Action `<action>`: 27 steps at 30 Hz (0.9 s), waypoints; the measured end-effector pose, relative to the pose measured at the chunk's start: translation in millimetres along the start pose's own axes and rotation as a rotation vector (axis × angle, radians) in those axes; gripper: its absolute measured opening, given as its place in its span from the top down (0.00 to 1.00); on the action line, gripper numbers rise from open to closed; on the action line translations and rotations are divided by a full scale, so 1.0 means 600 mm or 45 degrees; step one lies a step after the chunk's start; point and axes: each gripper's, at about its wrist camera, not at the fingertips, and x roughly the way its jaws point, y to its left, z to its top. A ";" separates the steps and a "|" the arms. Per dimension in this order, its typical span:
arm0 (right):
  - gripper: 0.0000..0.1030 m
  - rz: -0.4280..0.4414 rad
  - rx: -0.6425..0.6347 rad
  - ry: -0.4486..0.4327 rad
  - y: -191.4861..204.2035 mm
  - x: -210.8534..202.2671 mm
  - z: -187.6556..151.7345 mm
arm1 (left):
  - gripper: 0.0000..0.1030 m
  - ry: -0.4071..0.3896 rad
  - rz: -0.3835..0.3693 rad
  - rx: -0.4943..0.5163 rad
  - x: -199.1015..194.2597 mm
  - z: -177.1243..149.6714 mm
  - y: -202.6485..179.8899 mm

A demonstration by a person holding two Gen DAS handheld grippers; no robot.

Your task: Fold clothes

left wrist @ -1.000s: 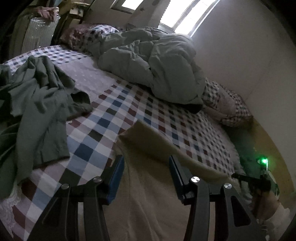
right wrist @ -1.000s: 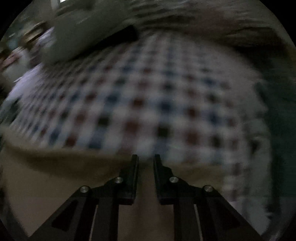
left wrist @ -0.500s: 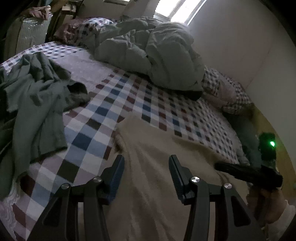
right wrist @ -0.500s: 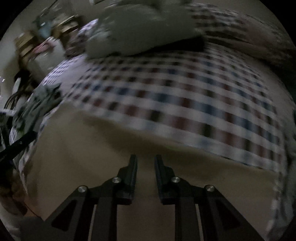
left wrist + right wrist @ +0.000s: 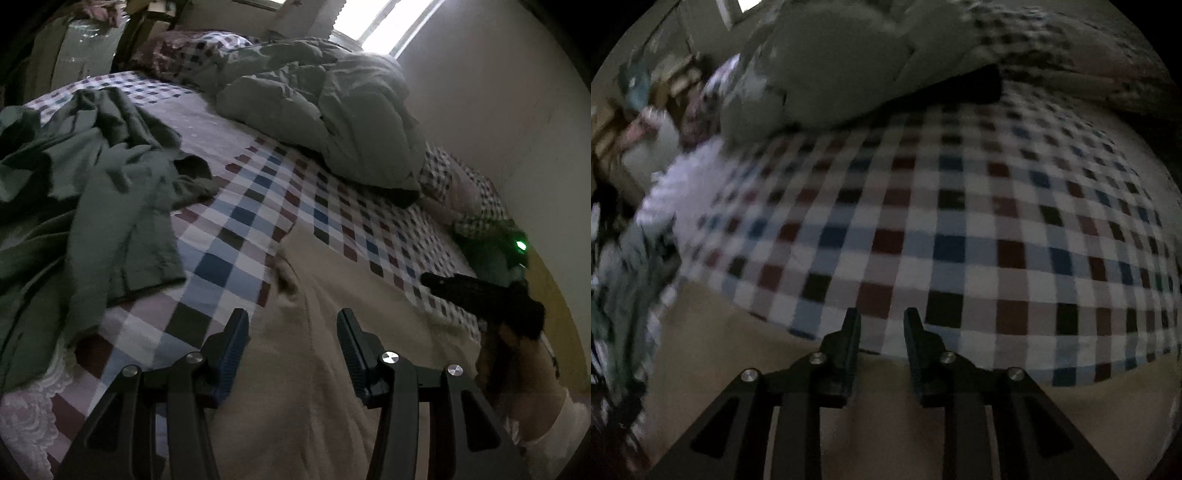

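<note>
Bed [image 5: 258, 206]: covered by a checked sheet in white, blue, dark red and black squares; it fills most of both wrist views.
Duvet [image 5: 332, 110]: pale grey-green, bunched in a heap at the far side of the bed below the bright window; a checked pillow [image 5: 476, 199] lies beside it near the wall.
Beige garment [image 5: 314, 387]: the piece being folded, spread flat on the near part of the bed, its far edge lying across the checks; it runs under both hand-held grippers.
Green garment [image 5: 92, 192]: crumpled in a loose pile on the left of the bed, apart from the beige one.
Left hand-held gripper [image 5: 291, 332]: held over the beige garment, jaws moderately wide with blue pads; nothing sits between them.
Right hand-held gripper [image 5: 881, 325]: poised at the garment's far edge, where beige meets checks; its jaws have just been opening to a narrow gap, and no cloth is pinched between them. In the left wrist view it appears at the right, dark, with a green light glowing above it.
Person's hand [image 5: 509, 354]: grips the right tool's handle, a pale sleeve cuff below it.
</note>
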 end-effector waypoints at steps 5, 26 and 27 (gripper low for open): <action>0.52 0.088 -0.010 -0.125 0.012 -0.083 -0.049 | 0.43 0.004 0.001 0.006 -0.025 -0.016 0.016; 0.12 0.396 -0.133 -0.444 0.023 -0.308 -0.388 | 0.21 0.041 0.097 -0.221 -0.147 -0.148 0.104; 0.12 0.407 -0.150 -0.447 0.029 -0.309 -0.392 | 0.21 0.038 0.096 -0.240 -0.151 -0.157 0.107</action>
